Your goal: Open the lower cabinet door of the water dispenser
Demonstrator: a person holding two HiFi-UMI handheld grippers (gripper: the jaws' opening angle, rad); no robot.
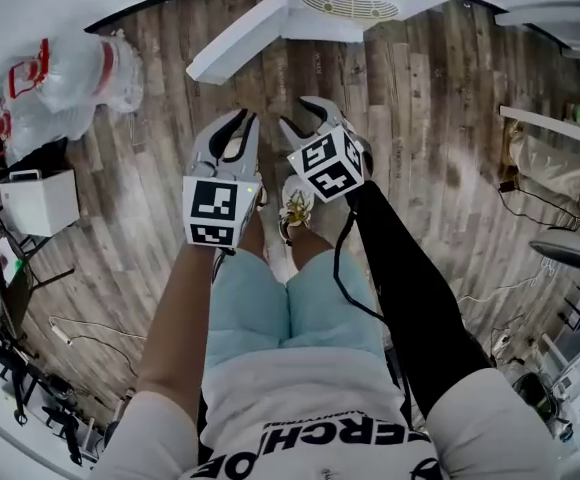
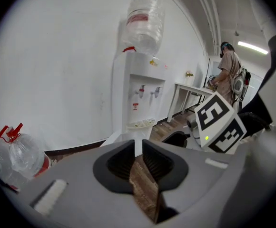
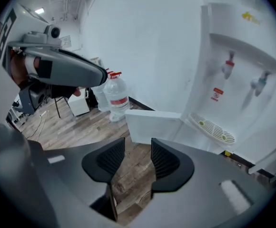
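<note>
Dispenser stands against the far wall, directly ahead of the person; its lower door stands swung out to the left over the wooden floor, one edge at the cabinet, the free edge well clear of the body; judged from this, the opening is done or all but done. In the right gripper view the door shows as a white panel left of the drip tray, near the jaws but apart from them

Left gripper: jaws parted by a narrow gap, nothing between them, only floor seen through; it stops short of the door. Right gripper: jaws moderately apart, empty, aimed towards the door's face, touching nothing. Both are held side by side near the person's body; this position leaves the door free to stand open, and neither gripper bears on it

Spare bottles lie at far left, well apart from the door; no obstruction to its sweep noted
</note>
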